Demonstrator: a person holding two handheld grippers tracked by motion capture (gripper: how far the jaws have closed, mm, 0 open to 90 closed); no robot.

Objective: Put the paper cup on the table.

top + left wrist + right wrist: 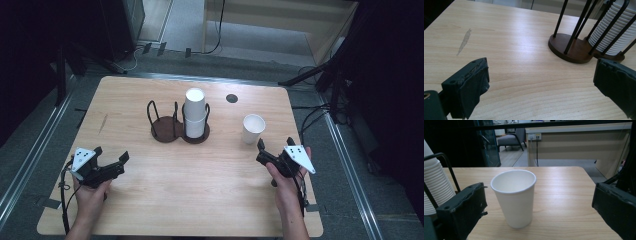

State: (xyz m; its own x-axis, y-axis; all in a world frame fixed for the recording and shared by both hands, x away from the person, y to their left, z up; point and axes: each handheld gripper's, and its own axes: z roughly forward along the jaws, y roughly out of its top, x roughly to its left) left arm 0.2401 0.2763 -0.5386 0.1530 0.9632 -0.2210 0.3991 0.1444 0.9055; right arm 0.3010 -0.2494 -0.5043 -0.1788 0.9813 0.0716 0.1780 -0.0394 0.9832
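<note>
Paper, thin and empty by the look of it, makes up the lone white cup [513, 197], so it should be very light, easy to dent under a hard squeeze and quick to tip or skid on the smooth wood. It stands upright on the tabletop [200, 175], well to the right of the cup rack [179, 125] and a little nearer the person. The right hand-held gripper [272, 155] sits just short of it, low over the wood, jaws spread wide with nothing between them; in the right gripper view the cup stands squarely ahead between the two black pads. A gentle hold around the mid-wall, below the stiffer rolled rim, looks safest. The rack has two round dark bases with black wire posts: the right one carries a tall stack of cups [195, 115], the left one stands bare. Those posts would crowd any approach from the side. The left hand-held gripper [111, 162] rests in front and to the left of the rack, jaws also wide and empty. A small dark disc [231, 98] lies behind and to the right of the rack, out of the way.
</note>
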